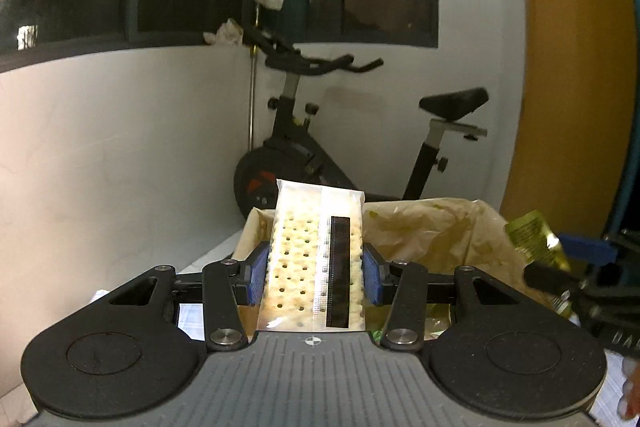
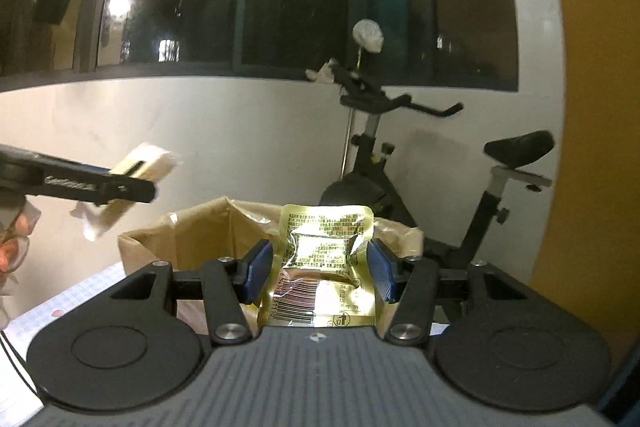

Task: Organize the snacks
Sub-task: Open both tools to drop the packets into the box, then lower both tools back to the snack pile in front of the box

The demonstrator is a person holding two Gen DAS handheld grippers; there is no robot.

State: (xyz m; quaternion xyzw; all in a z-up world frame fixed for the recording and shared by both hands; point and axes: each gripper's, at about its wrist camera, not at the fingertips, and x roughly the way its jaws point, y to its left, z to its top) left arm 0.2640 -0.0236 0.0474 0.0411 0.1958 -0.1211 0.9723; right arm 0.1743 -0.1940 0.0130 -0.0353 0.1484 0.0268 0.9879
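1. The left claw (image 1: 315, 269) is gripping a clear-wrapped cracker pack (image 1: 314, 259) by its long side edges, blue pads pressing on both sides; the pack is standing lengthwise along the fingers, its far end poking past the tips at the centre of the left wrist view.
2. The right claw (image 2: 320, 271) is clamping a gold foil snack packet (image 2: 326, 259) the same way, the crinkled foil buckling between the pads, its barcode end lying nearest the camera.
3. A paper-lined box (image 2: 192, 231) is sitting just beyond both claws on a bench (image 2: 80, 291) covered in pale grid-patterned sheet; its open mouth is filling the middle of each view, behind and below the held snacks.
4. The relation that matters: the box opening is lying straight ahead of and lower than each claw, so either snack would be going forward and down, long axis first.
5. In the right wrist view the left claw is showing at the left edge with its pack hanging left of the box, outside the rim; the right claw's packet is lining up over the box's middle, so I judge the right hand nearer to a drop.
6. An exercise bike (image 1: 360, 147) is standing against the white wall behind, well clear of the work.
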